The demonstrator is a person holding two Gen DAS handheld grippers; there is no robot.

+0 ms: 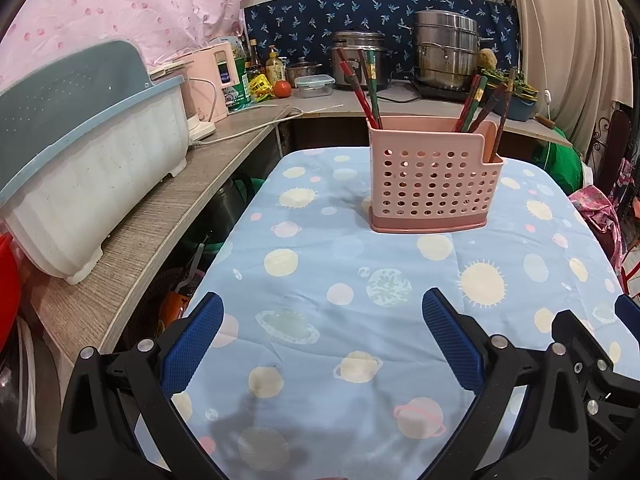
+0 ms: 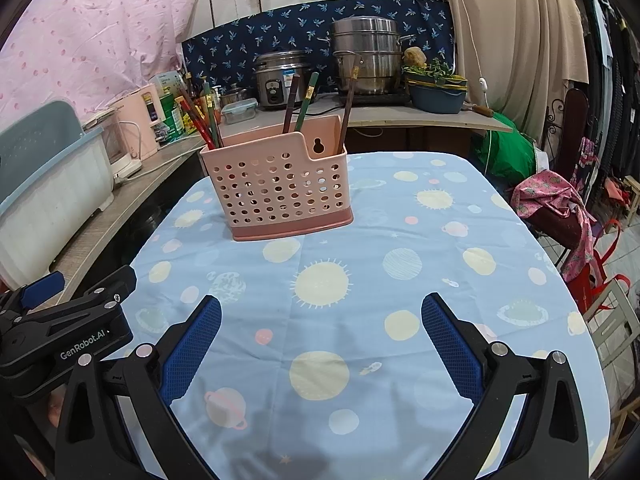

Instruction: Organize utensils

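A pink perforated utensil holder (image 1: 432, 184) (image 2: 280, 188) stands upright on the table with the blue planet-print cloth (image 1: 360, 280) (image 2: 360, 260). Several red, green and brown chopsticks (image 1: 368, 84) (image 2: 204, 120) lean out of its left and right compartments. My left gripper (image 1: 324, 312) is open, hovering over the near part of the table, well short of the holder, with nothing between its blue pads. My right gripper (image 2: 320, 316) is also open and empty, beside the left one. No loose utensils show on the cloth.
A white and blue dish drainer (image 1: 88, 168) sits on the wooden counter (image 1: 168, 208) to the left. Along the back counter stand a pink kettle (image 1: 208, 84), bottles, a rice cooker (image 2: 280, 76) and a steel steamer pot (image 1: 444, 52). A chair with pink cloth (image 2: 556, 204) stands right of the table.
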